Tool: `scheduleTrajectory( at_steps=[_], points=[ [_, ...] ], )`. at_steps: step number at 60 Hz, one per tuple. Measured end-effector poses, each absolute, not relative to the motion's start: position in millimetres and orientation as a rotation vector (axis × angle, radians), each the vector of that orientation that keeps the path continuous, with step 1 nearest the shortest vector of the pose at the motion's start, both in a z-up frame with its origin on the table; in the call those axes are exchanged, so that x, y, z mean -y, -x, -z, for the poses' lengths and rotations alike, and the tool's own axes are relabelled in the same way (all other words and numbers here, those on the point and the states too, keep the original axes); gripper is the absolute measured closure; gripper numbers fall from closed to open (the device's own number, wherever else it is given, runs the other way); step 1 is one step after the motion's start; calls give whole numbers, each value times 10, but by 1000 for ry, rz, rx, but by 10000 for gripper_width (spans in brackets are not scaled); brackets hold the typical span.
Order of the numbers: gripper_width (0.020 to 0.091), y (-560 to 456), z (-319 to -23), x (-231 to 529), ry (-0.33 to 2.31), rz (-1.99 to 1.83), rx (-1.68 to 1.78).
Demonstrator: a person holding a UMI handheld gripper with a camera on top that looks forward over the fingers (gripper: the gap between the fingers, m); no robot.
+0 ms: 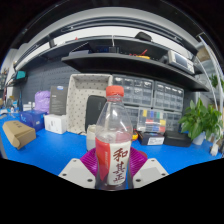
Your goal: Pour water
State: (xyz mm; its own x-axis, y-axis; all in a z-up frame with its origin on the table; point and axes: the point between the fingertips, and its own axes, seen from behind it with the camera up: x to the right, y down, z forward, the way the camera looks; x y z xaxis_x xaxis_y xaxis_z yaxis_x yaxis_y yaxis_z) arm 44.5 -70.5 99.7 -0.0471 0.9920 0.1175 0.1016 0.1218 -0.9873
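A clear plastic bottle (113, 140) with a red cap and a white label bearing red characters stands upright between my gripper's fingers. My gripper (113, 168) is shut on the bottle, with the purple pads (90, 160) pressing its lower body from both sides. The bottle's base is hidden behind the fingers. A translucent cup or container (92, 136) sits just behind the bottle to its left, on the blue table (55, 155).
A brown box (18, 133) and a white box (55, 123) lie on the table to the left. A black chair back (94, 108) and drawer cabinets (160, 98) stand beyond. A green plant (205, 120) grows at the right. Shelves (120, 60) run overhead.
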Motion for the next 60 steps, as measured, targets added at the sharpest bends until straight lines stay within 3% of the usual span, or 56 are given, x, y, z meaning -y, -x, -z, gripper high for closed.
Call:
scheduleTrajectory(
  at_steps=[12,33,60],
  points=[
    [731,-172,-1146,460,966,-784,1514],
    [731,754,-1461,-187,351,8,1665],
    [731,1128,-1931,133,-362,584,1500]
  ],
)
